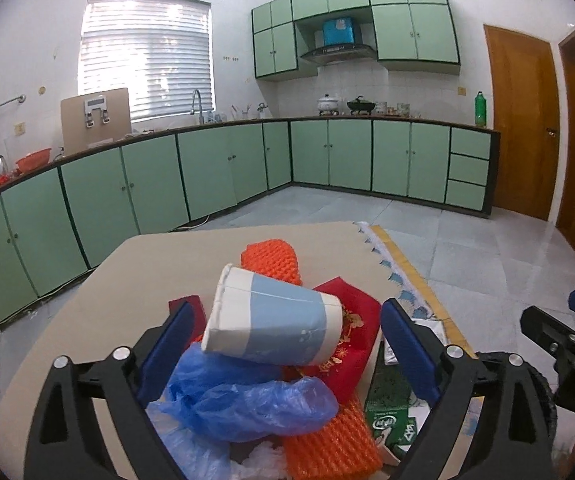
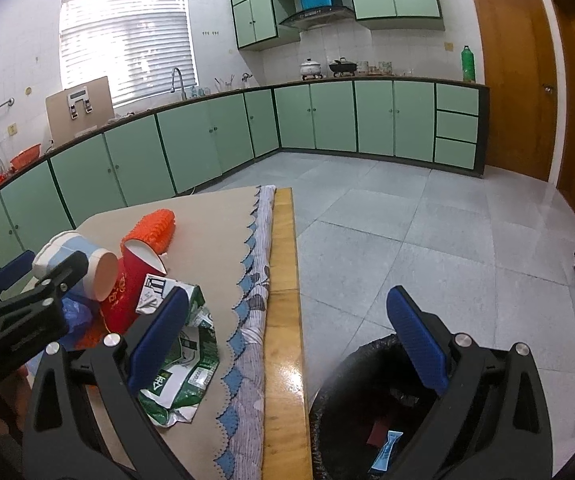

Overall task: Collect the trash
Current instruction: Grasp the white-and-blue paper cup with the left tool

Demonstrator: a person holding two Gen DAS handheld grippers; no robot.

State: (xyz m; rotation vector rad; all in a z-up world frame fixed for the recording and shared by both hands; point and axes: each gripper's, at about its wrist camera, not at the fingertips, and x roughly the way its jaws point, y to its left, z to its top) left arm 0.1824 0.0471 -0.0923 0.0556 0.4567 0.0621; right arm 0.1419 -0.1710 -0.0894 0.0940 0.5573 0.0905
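The left tool [image 1: 283,354] is spread wide with the paper cup [image 1: 273,318] lying on its side between its fingers, not squeezed yet, on top of the trash pile on the worktop [image 1: 99,304]. The right tool [image 2: 287,340] hangs released over the black bin [image 2: 351,392], empty.

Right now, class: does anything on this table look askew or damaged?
Yes. The paper cup lies tipped on its side atop the litter heap, and the green carton beside it is crushed flat and torn.
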